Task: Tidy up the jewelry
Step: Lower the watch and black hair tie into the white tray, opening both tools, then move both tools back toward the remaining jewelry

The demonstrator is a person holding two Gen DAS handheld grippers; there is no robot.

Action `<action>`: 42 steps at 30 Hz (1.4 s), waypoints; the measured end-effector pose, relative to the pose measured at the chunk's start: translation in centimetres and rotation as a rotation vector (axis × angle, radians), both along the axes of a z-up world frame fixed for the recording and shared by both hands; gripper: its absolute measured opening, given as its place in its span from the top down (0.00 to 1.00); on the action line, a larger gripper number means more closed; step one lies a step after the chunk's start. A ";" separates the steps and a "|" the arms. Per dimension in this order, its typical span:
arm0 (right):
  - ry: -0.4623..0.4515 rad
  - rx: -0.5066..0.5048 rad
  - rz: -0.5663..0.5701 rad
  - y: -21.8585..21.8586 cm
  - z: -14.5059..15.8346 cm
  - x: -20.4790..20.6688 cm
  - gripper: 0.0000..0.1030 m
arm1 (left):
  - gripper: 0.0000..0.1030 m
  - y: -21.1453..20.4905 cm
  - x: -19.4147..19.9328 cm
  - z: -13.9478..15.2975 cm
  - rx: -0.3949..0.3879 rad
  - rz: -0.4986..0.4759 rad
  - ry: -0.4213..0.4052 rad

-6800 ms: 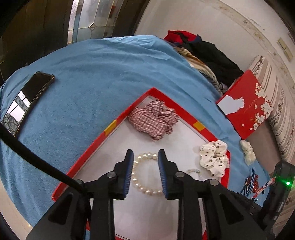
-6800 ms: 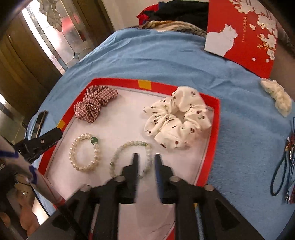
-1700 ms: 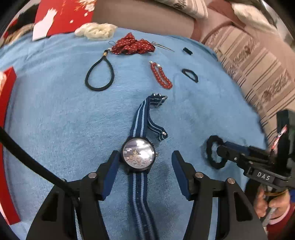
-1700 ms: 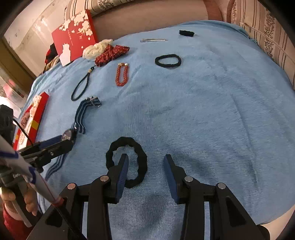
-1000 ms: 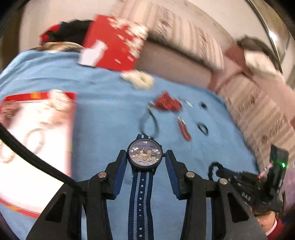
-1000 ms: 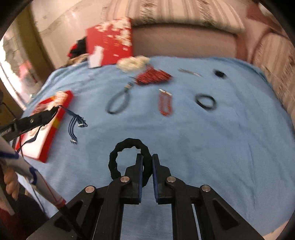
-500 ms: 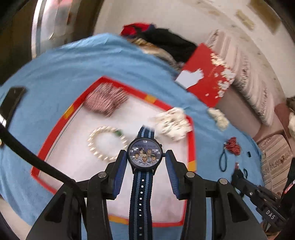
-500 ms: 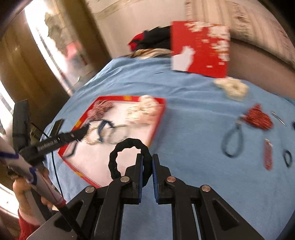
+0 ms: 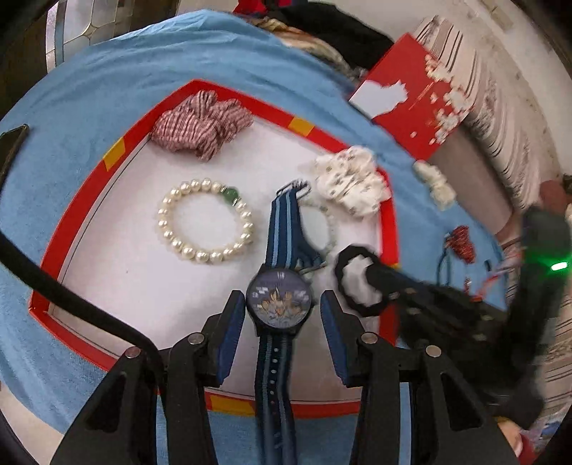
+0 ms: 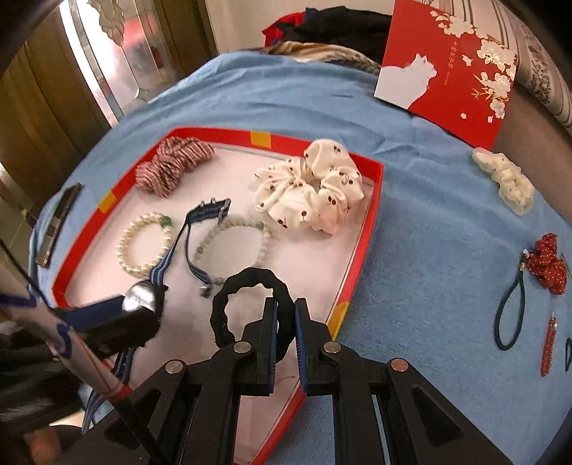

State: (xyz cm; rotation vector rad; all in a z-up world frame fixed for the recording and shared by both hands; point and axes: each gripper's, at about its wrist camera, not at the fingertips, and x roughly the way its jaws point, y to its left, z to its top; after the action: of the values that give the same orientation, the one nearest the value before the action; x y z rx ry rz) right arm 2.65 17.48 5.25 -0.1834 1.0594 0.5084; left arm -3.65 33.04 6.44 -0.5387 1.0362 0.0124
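Bare white tray [image 10: 371, 200] floor at the near side, pearl bracelet [image 9: 205, 221], checked scrunchie [image 9: 200, 123] and white scrunchie [image 10: 311, 186] crowding the far half, open blue cloth [image 10: 429, 250] right of the red rim

Place: a home living room
Seating: striped sofa [image 10: 550, 82] along the far edge
Doorway: leaded-glass wooden door [image 10: 103, 64]
Clutter: heaped clothes [image 10: 332, 25] by the wall

Both sets of black plastic tongs, the left tongs [image 9: 282, 318] and the right tongs [image 10: 286, 325], have angular arms with triangular cut-outs, silver round screws and ribbed blue pads. A thick black cable [image 9: 64, 300] curves beside the left ones.
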 end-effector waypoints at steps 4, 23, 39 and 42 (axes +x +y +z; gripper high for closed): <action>0.010 -0.004 -0.014 -0.4 -0.3 0.2 0.89 | 0.54 0.6 -0.6 1.6 -0.082 0.001 -0.092; 0.057 0.217 0.063 4.3 2.3 1.9 0.72 | 0.53 6.4 -2.1 2.9 -0.041 0.335 -0.181; 0.128 0.241 0.058 8.8 1.1 6.0 0.73 | 0.53 6.6 -0.4 2.4 0.004 0.352 -0.163; 0.063 0.246 0.011 5.6 3.0 5.4 0.68 | 0.53 5.9 -0.1 2.7 0.021 0.341 -0.166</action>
State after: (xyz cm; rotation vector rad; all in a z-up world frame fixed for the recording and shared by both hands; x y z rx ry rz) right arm 8.04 23.07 8.21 0.0442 1.0479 0.6522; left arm -3.77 38.91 9.11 -0.6801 0.7733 0.2753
